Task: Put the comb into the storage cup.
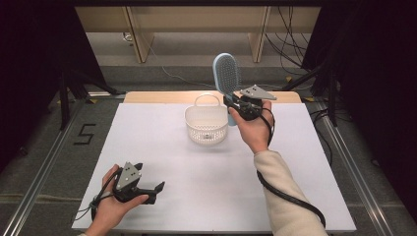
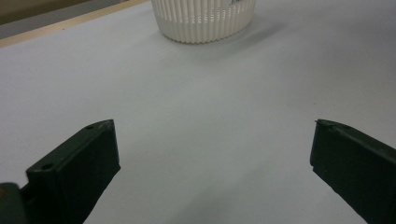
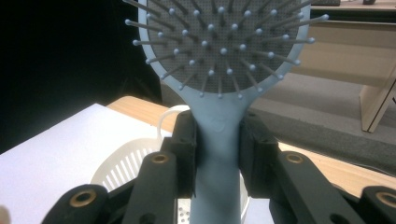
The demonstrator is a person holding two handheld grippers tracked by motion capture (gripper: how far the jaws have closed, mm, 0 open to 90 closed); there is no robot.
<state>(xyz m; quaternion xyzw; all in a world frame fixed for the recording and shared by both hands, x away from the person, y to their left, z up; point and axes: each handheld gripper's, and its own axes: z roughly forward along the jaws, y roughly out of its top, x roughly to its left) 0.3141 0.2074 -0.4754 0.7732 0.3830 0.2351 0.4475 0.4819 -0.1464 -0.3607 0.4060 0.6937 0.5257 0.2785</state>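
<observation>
Gripping a pale blue hairbrush (image 3: 219, 84) by its handle, the right hand-held gripper (image 1: 244, 104) holds it upright, bristle head topmost, beside and above a white slatted basket (image 1: 206, 129) on the counter (image 1: 206, 196). The likely step is dropping the brush in: best done by centring the handle over the basket before loosening the jaws. The left hand-held gripper (image 1: 150, 189) rests low near the counter's front edge, jaws parted and empty. A "5" (image 1: 85, 133) marks the floor to its left.
</observation>
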